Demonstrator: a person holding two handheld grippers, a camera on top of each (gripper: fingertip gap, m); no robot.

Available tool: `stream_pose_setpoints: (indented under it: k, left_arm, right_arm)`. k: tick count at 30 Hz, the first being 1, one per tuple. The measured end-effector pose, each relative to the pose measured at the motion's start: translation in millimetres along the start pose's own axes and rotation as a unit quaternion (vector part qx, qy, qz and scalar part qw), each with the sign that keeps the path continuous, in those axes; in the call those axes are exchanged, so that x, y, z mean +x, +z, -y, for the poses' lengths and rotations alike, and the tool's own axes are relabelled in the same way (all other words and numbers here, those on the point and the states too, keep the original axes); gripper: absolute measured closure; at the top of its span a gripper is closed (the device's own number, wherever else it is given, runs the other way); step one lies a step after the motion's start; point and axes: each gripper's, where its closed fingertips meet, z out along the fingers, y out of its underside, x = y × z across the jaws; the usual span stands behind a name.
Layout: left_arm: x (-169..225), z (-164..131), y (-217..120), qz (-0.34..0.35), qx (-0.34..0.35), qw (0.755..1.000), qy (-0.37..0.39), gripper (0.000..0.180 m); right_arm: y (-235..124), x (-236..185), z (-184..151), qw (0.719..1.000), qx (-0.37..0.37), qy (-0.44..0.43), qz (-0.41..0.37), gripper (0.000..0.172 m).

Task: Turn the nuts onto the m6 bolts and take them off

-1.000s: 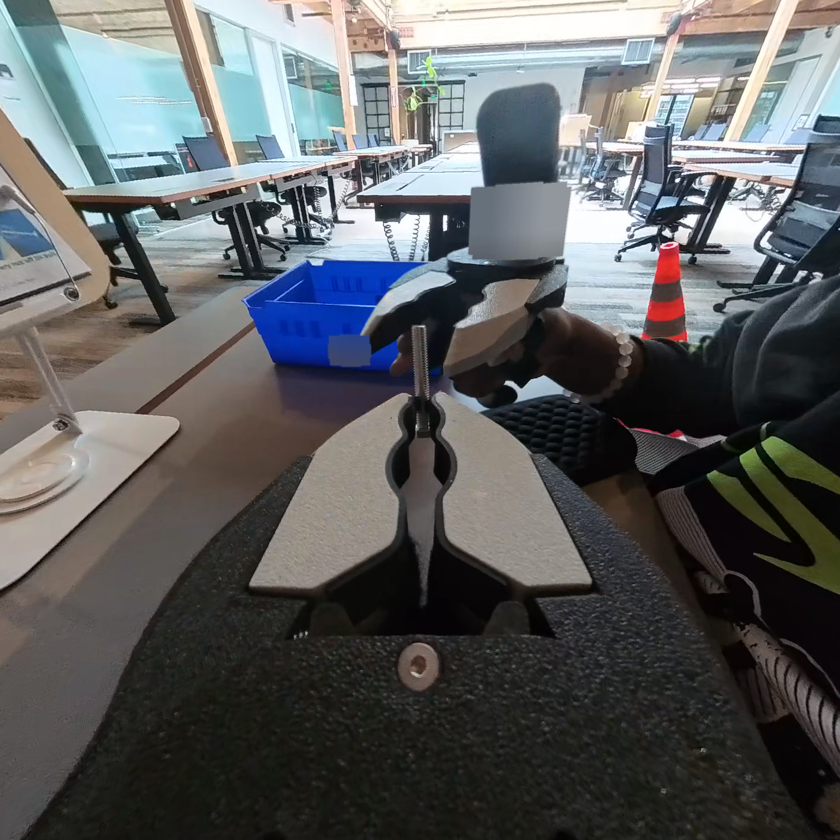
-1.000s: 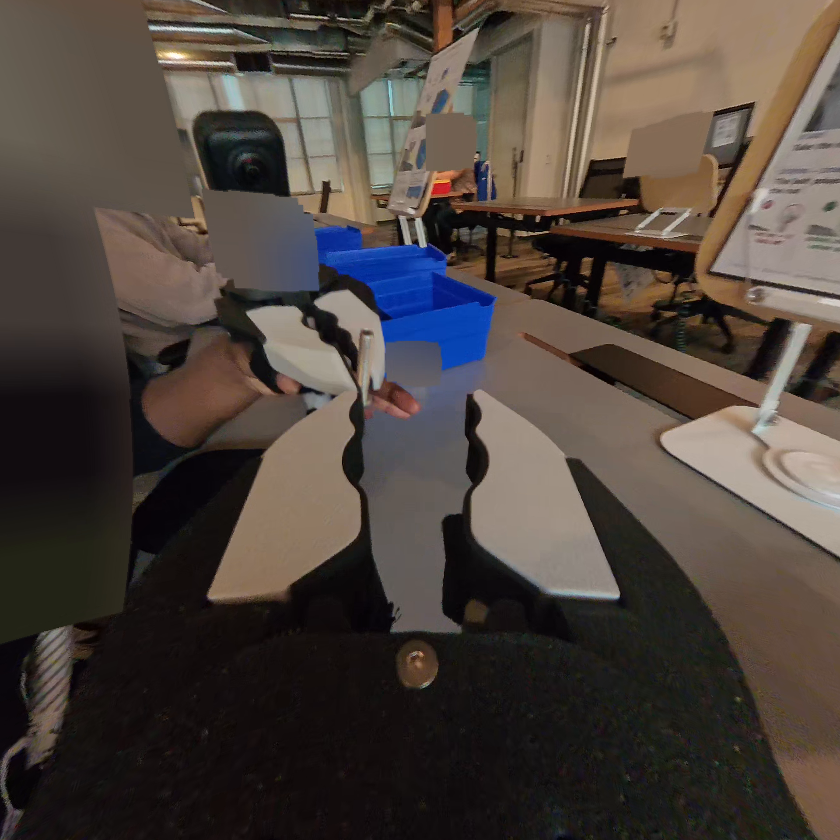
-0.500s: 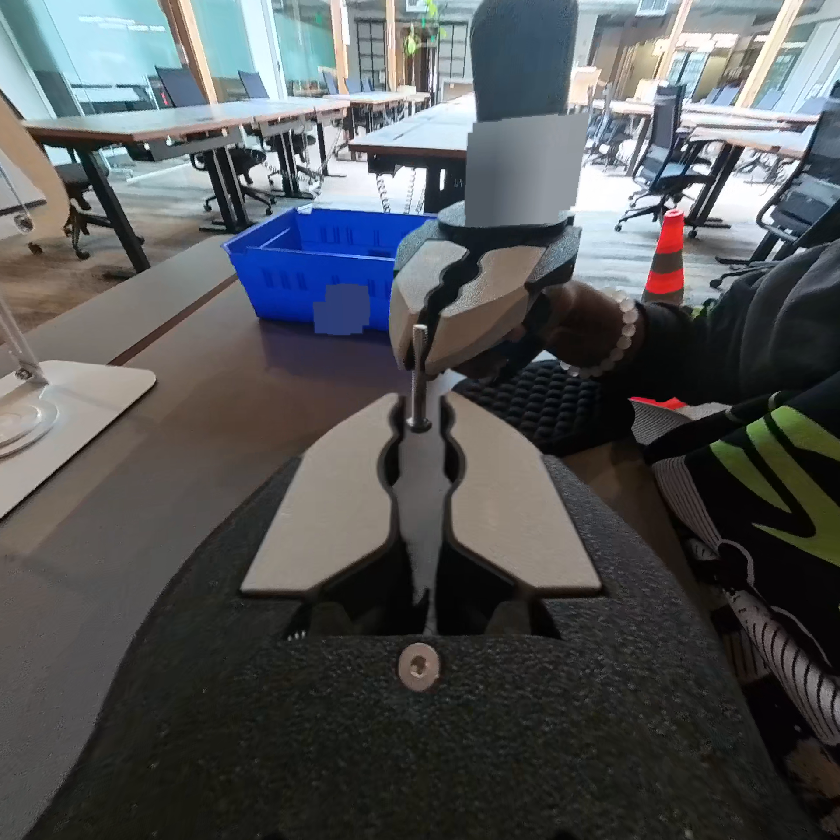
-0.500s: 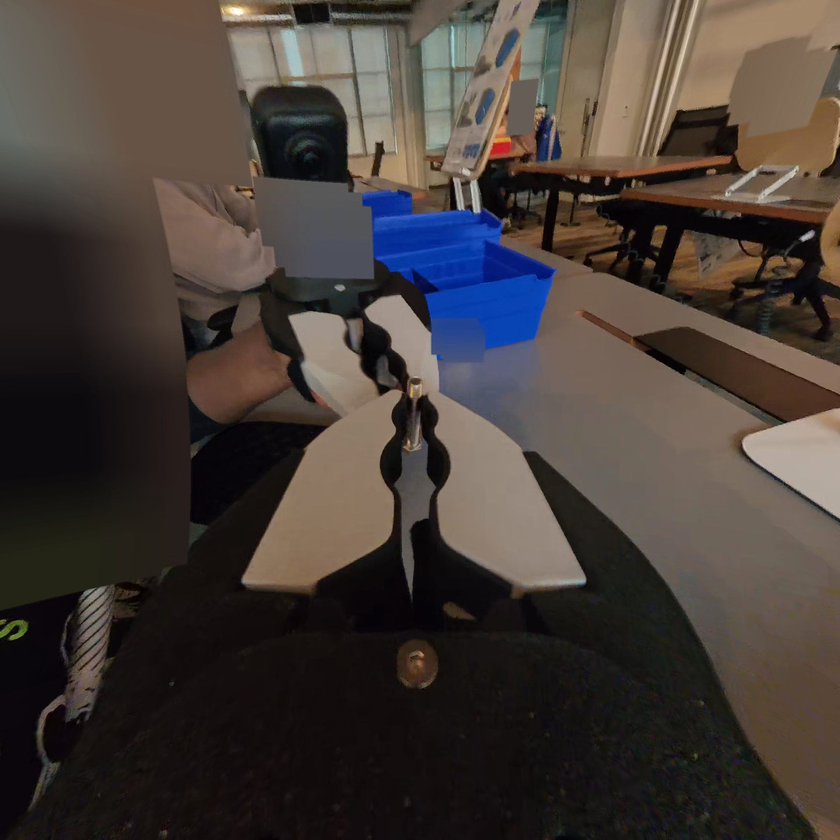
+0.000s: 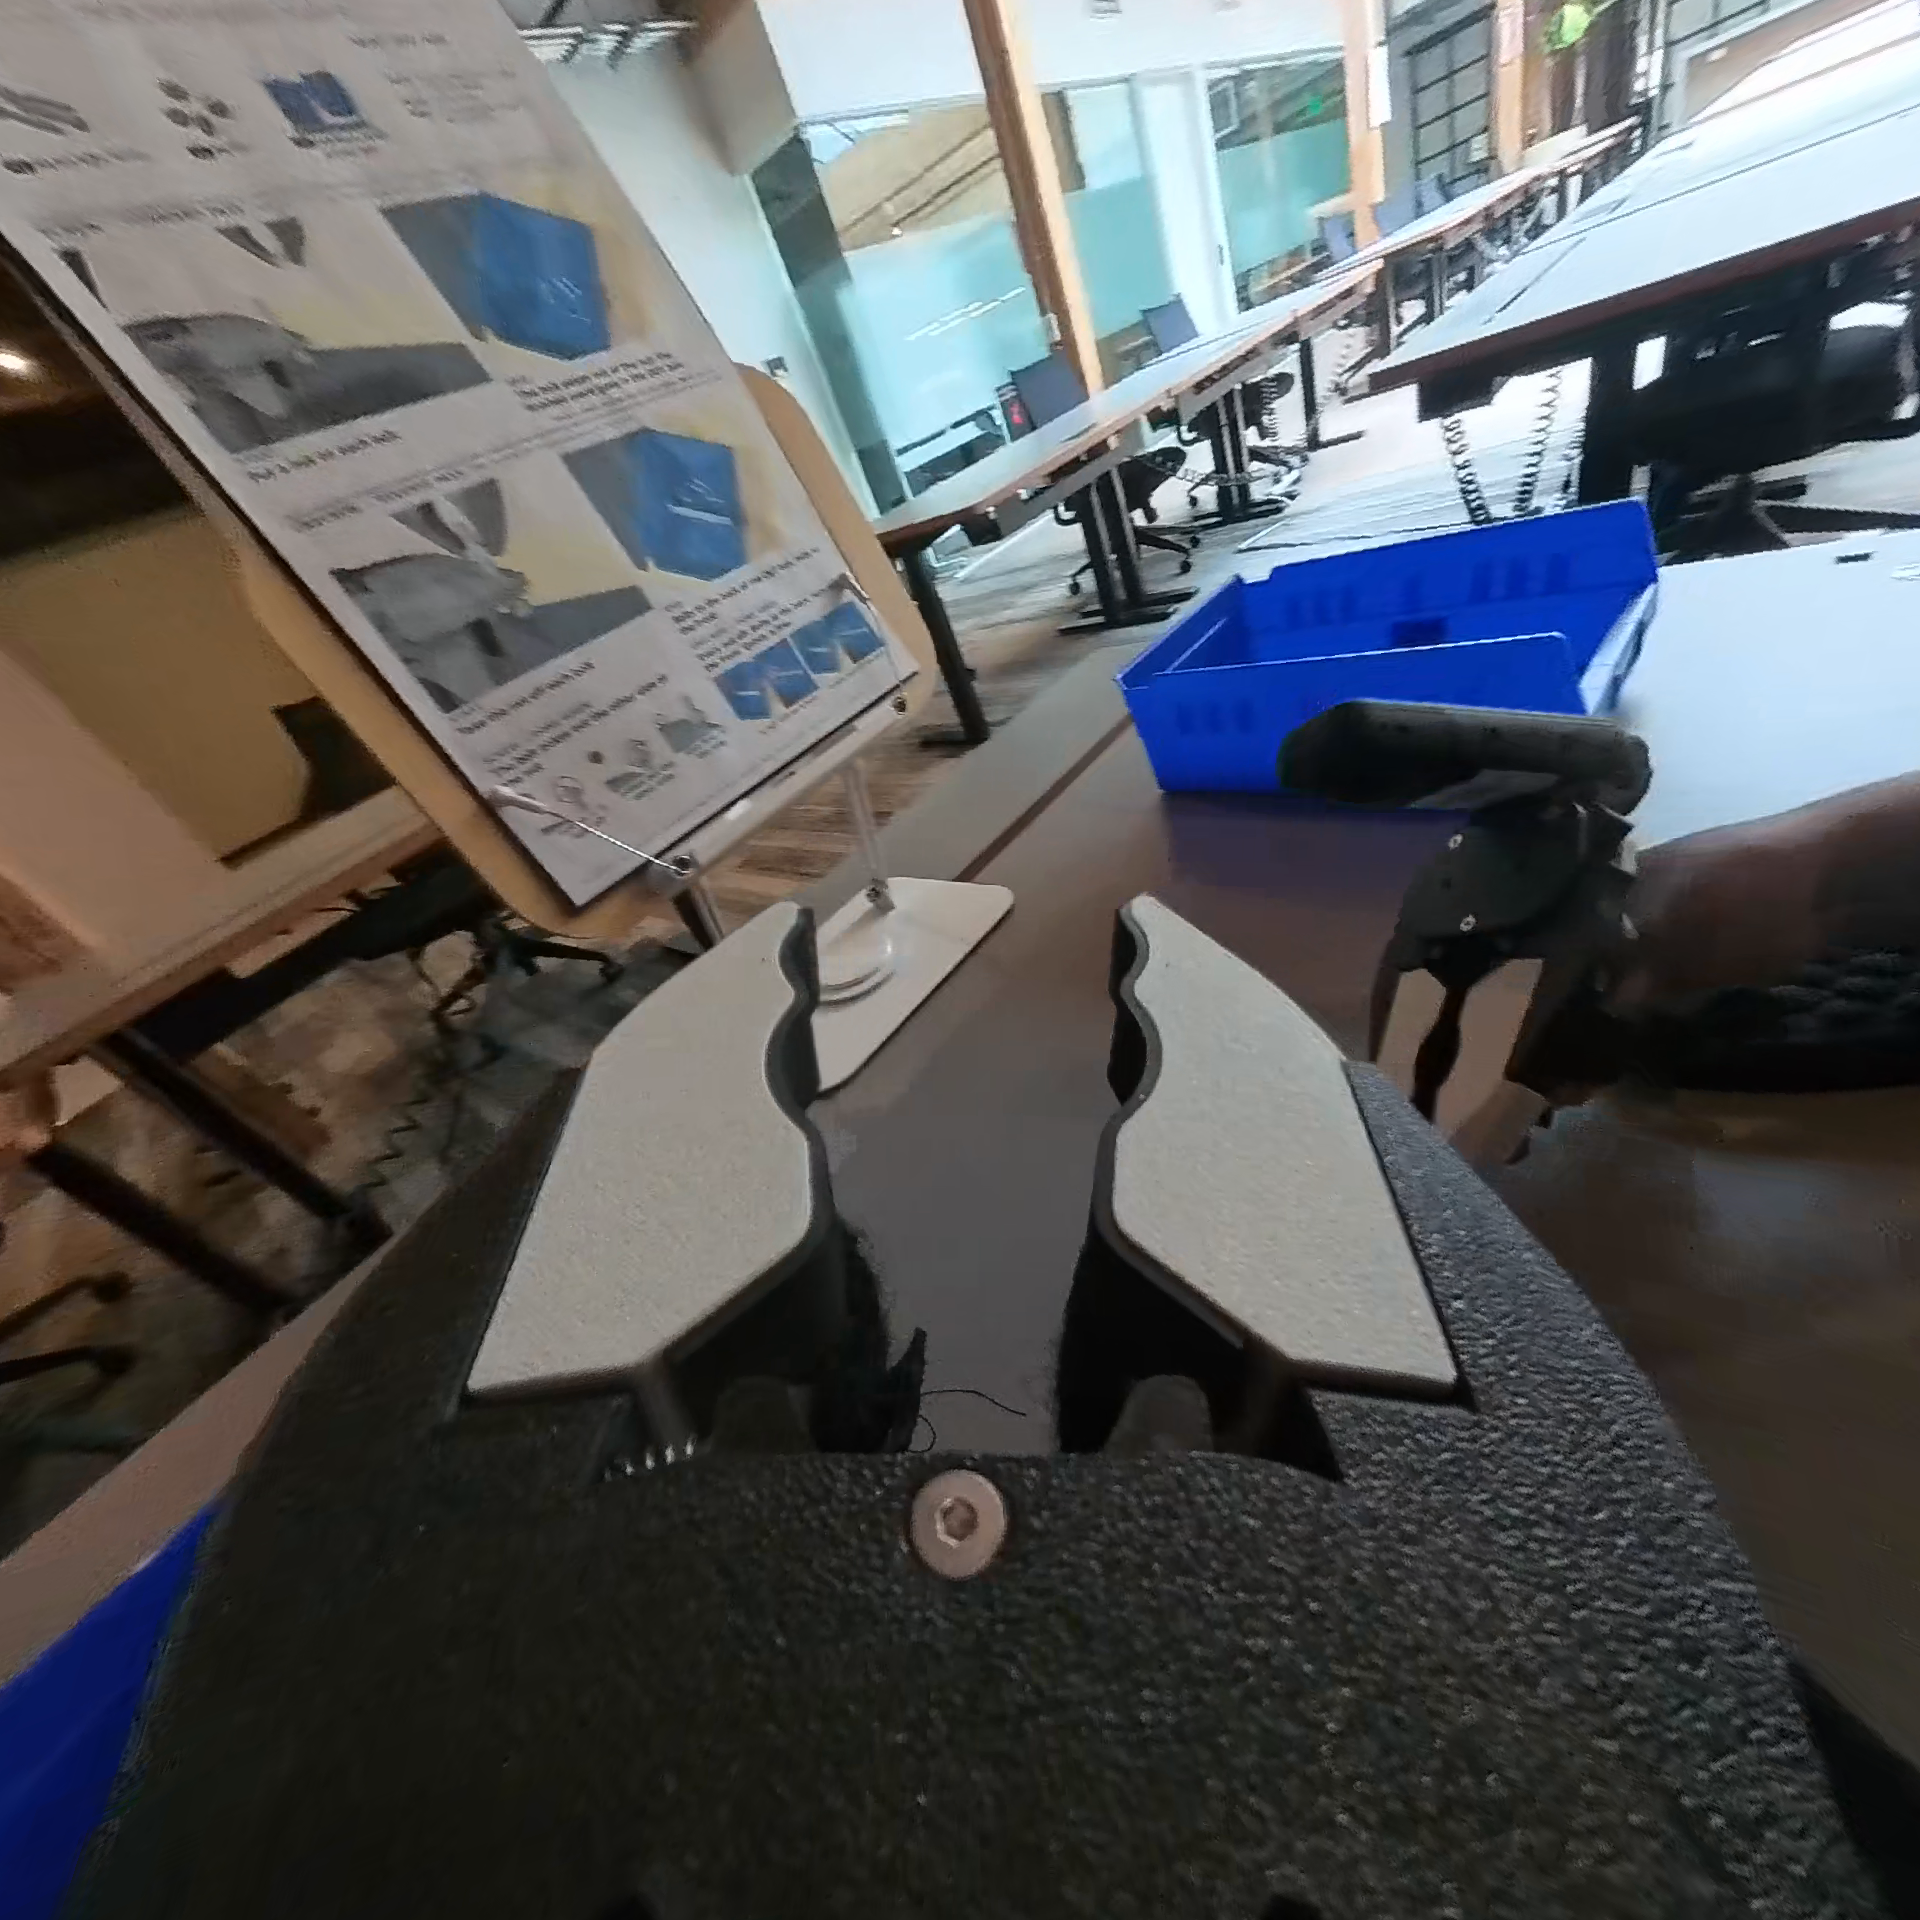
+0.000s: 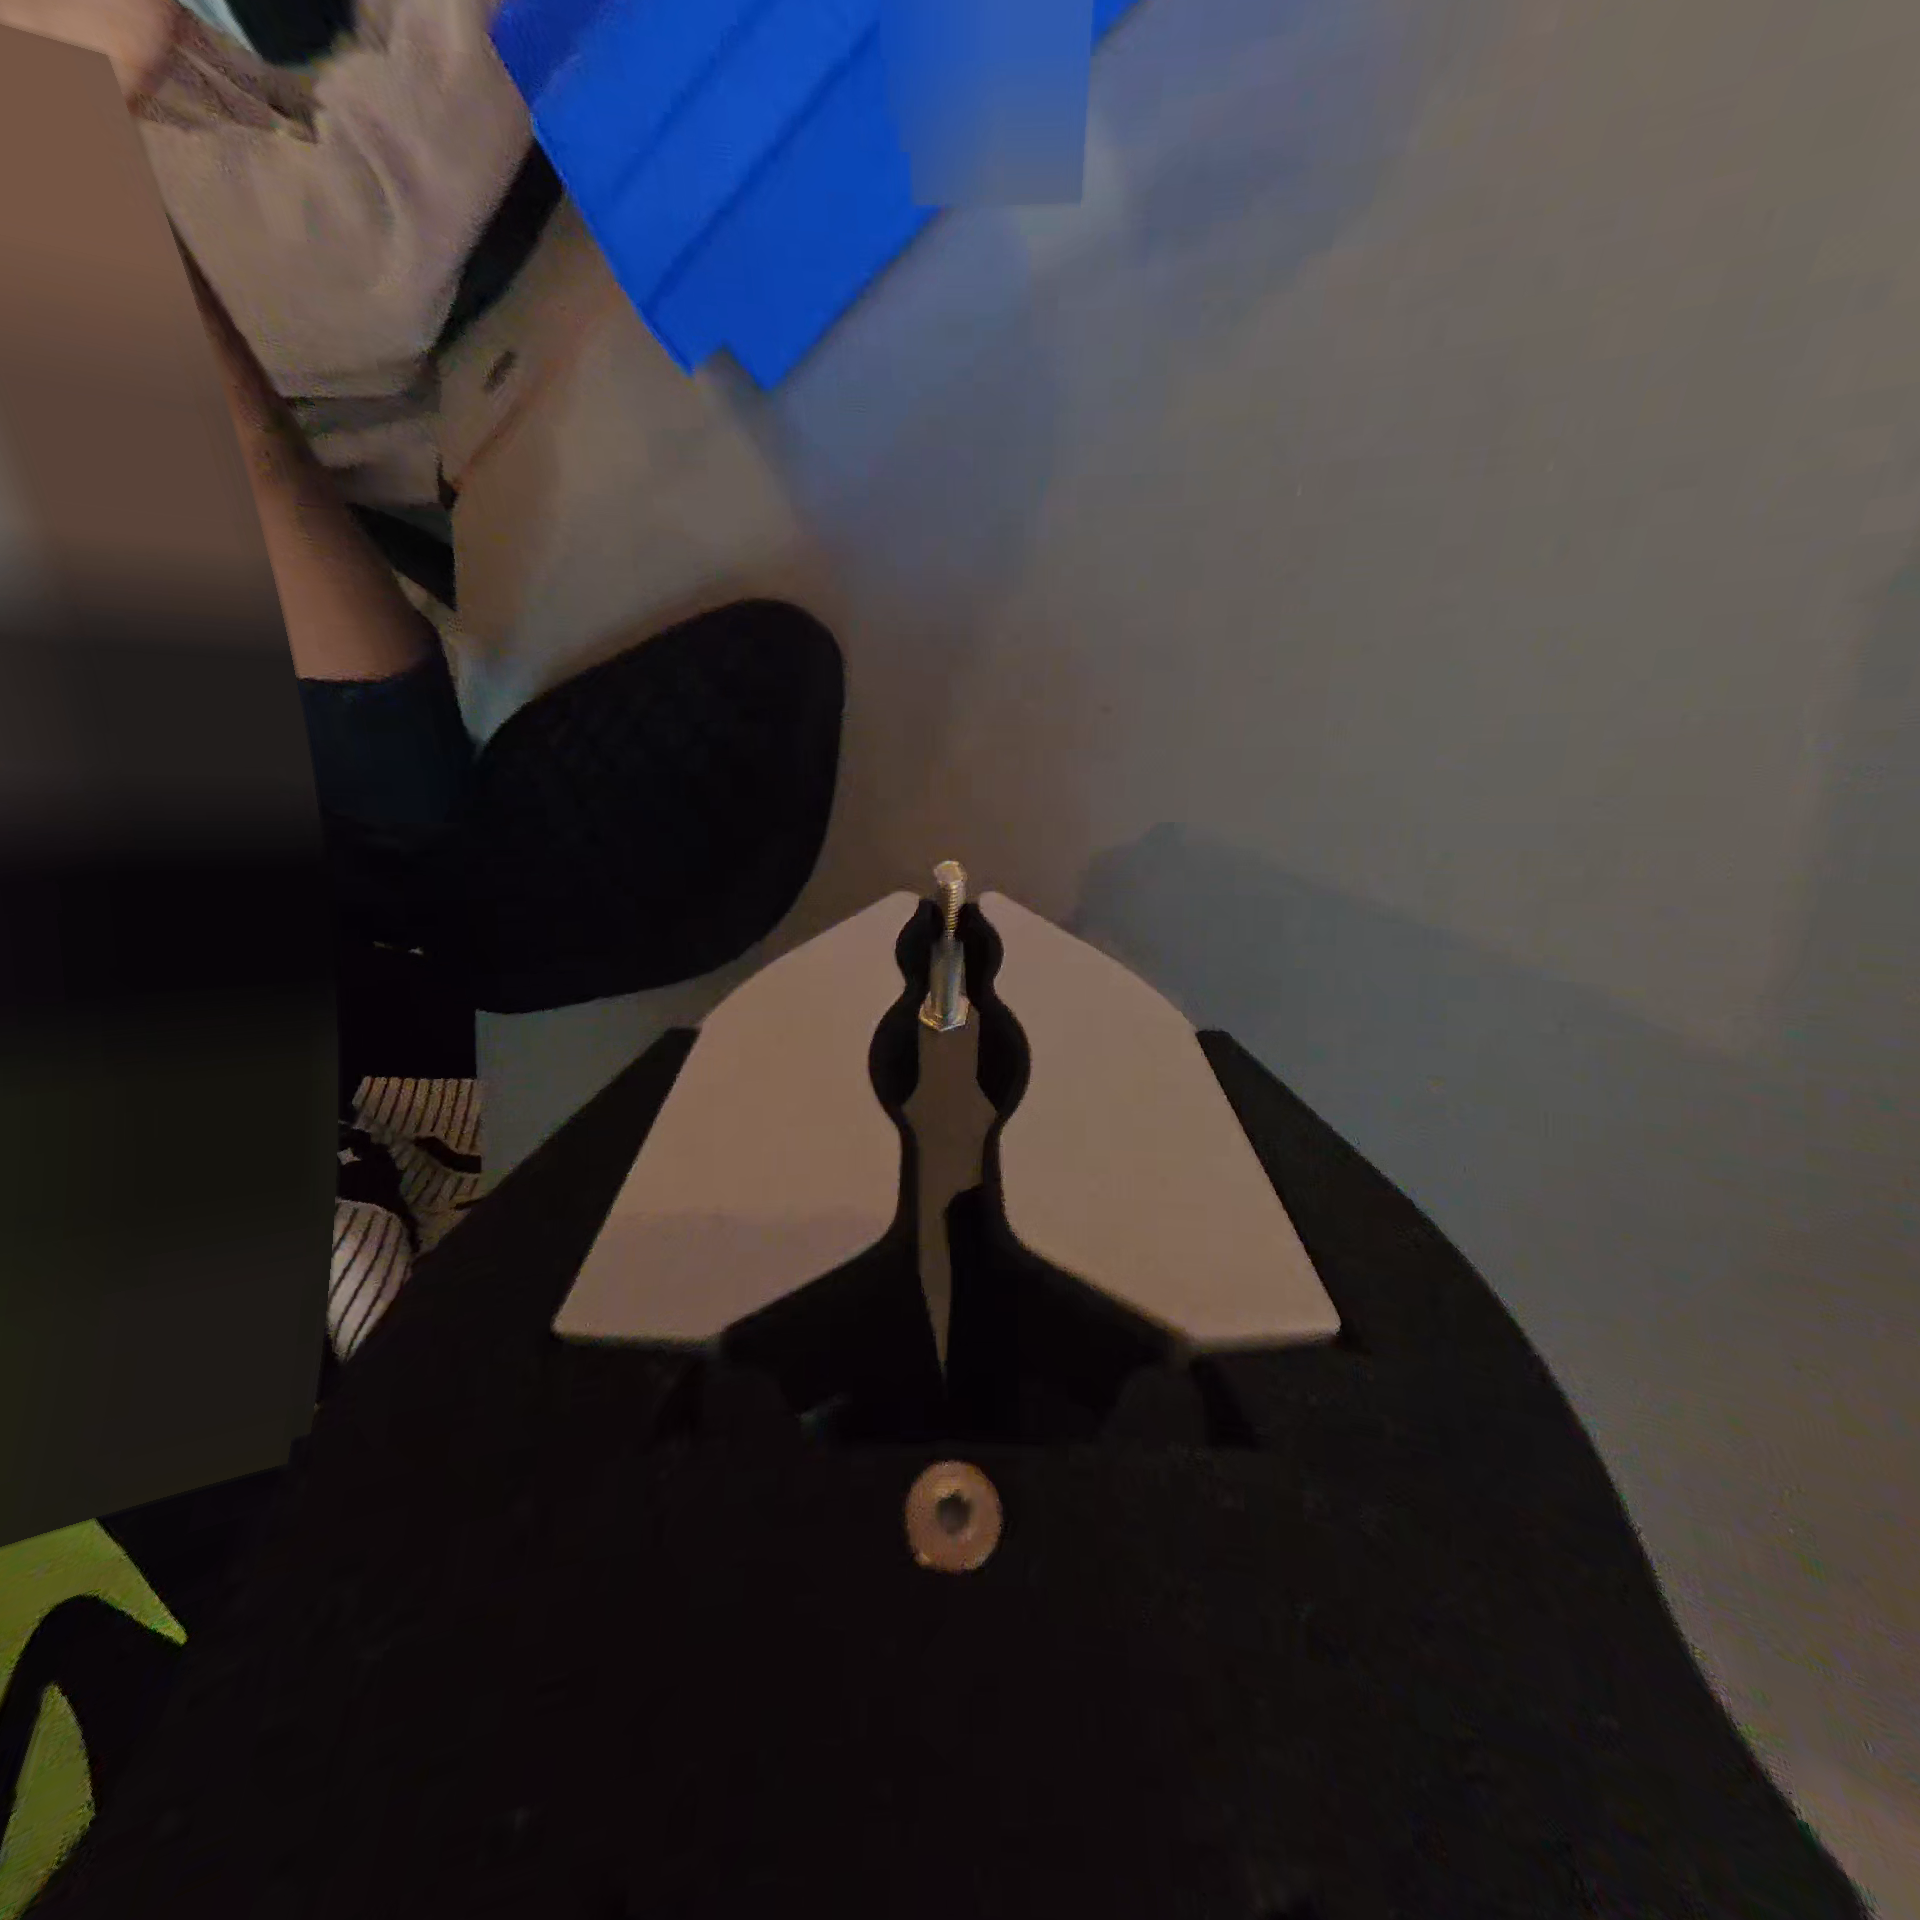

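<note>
Desk (image 5: 1195,862) with blue bin (image 5: 1392,665), sign stand (image 5: 904,935)

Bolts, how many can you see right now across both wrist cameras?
1. A silver bolt is clamped between the right gripper's fingertips, threaded end pointing away. The left gripper is open and empty. More may sit hidden inside the blue bin.

The left wrist view is taken from just behind the left gripper (image 5: 961,925), low over the dark brown counter (image 5: 1247,894) and aimed nearly level along it, toward a blue plastic bin (image 5: 1382,675) and rows of office desks (image 5: 1143,416) beyond. The right wrist view is taken from close behind the right gripper (image 6: 951,904) and tilted steeply down at the counter (image 6: 1455,623). Counter and blue bin (image 6: 727,187) are shared by both views; the right gripper (image 5: 1455,1039) is also caught at the right edge of the left wrist view.
</note>
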Motion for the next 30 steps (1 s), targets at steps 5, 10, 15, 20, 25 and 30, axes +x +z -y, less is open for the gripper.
stream_pose_setpoints:
  k: [5,10,15,20,25,30]
  left_arm:
    - [-2.8,-0.6,-0.4,0.018,-0.006,1.000,0.018,0.126]
    - [-4.7,-0.1,-0.6,0.023,-0.003,1.000,0.017,0.126]
    - [-5.4,1.8,-1.9,0.024,0.002,1.000,0.013,0.126]
    - [-5.4,4.2,-4.5,0.025,0.005,0.999,0.019,0.126]
    - [-10.8,2.5,-13.1,0.037,-0.010,0.999,0.022,0.126]
    - [-22.8,-5.5,-34.0,0.054,-0.040,0.997,0.021,0.125]
  right_arm:
    - [5.5,9.3,-8.4,1.000,-0.023,0.014,-0.012,0.167]
    - [4.3,20.4,-7.2,0.999,-0.021,0.030,-0.030,0.165]
    - [6.6,26.7,-6.7,0.998,-0.019,0.041,-0.045,0.162]
    - [6.8,30.9,-6.2,0.997,-0.017,0.037,-0.062,0.162]
    - [-0.4,25.9,4.6,0.998,0.011,0.020,-0.060,0.159]
    - [-20.6,17.9,23.0,0.996,0.054,-0.020,-0.067,0.148]
